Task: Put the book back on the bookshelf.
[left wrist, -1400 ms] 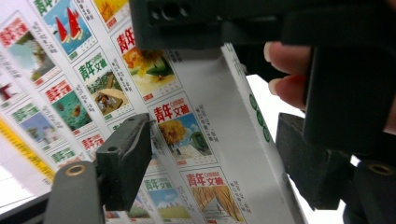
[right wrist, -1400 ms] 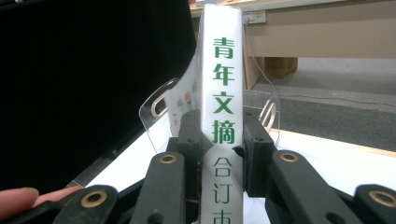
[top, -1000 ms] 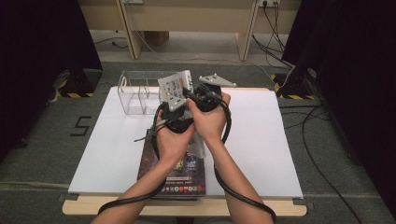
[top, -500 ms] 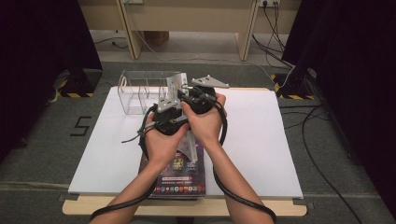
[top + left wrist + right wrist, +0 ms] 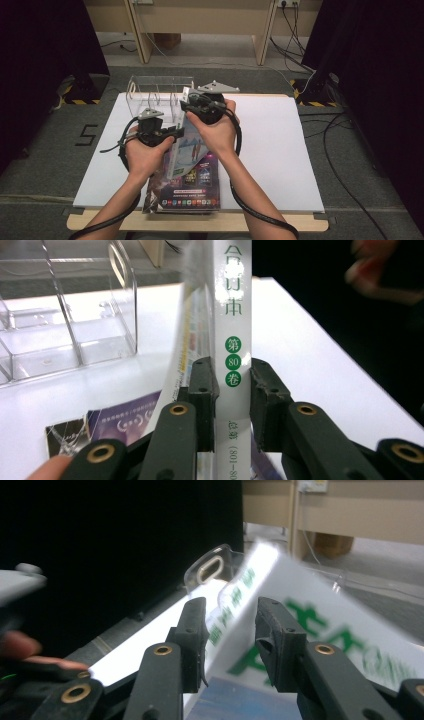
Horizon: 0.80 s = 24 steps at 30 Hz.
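We see a white book [image 5: 232,340] spine with green characters and green round marks, a dark purple magazine [image 5: 187,192] with small bright patches, a clear colourless rack [image 5: 160,92], a white worktop [image 5: 280,145], and black gripper jaws.

Book standing up over the magazine

The book [image 5: 186,145] stands between both grippers, on the magazine [image 5: 185,192] at the near edge; the rack [image 5: 157,92] sits behind.

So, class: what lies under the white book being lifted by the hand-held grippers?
Under the white book, a dark purple magazine lies flat on the white board. Its upper part is covered by the book and hands, so anything there is hidden.
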{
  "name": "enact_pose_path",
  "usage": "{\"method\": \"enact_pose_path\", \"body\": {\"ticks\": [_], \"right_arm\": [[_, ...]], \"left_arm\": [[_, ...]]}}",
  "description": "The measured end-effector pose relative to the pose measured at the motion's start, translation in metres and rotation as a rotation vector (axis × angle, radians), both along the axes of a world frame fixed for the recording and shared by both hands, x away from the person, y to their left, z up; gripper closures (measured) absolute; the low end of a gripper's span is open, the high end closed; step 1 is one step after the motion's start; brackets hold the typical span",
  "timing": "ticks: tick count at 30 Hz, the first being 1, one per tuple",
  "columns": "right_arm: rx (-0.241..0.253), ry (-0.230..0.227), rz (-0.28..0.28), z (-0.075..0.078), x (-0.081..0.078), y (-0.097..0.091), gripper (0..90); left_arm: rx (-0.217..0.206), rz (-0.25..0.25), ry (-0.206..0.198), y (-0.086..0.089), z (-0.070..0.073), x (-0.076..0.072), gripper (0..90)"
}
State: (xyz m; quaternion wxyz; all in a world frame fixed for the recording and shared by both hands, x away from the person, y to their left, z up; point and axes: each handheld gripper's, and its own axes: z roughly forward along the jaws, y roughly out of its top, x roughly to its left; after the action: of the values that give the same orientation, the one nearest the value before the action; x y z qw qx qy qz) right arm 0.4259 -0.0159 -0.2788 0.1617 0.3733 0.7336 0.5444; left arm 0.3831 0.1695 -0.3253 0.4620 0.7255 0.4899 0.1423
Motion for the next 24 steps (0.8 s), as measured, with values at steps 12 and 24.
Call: {"method": "enact_pose_path", "body": {"ticks": [12,24], "right_arm": [[0.043,0.017,-0.047,-0.006,-0.008,-0.06,64.8],[0.041,0.078,-0.089,-0.027,-0.003,-0.082,65.1]], "left_arm": [[-0.005,0.002,0.031,0.025,-0.015,0.003,74.2],[-0.073,-0.015,0.053,0.038,-0.015,0.006,74.3]]}}
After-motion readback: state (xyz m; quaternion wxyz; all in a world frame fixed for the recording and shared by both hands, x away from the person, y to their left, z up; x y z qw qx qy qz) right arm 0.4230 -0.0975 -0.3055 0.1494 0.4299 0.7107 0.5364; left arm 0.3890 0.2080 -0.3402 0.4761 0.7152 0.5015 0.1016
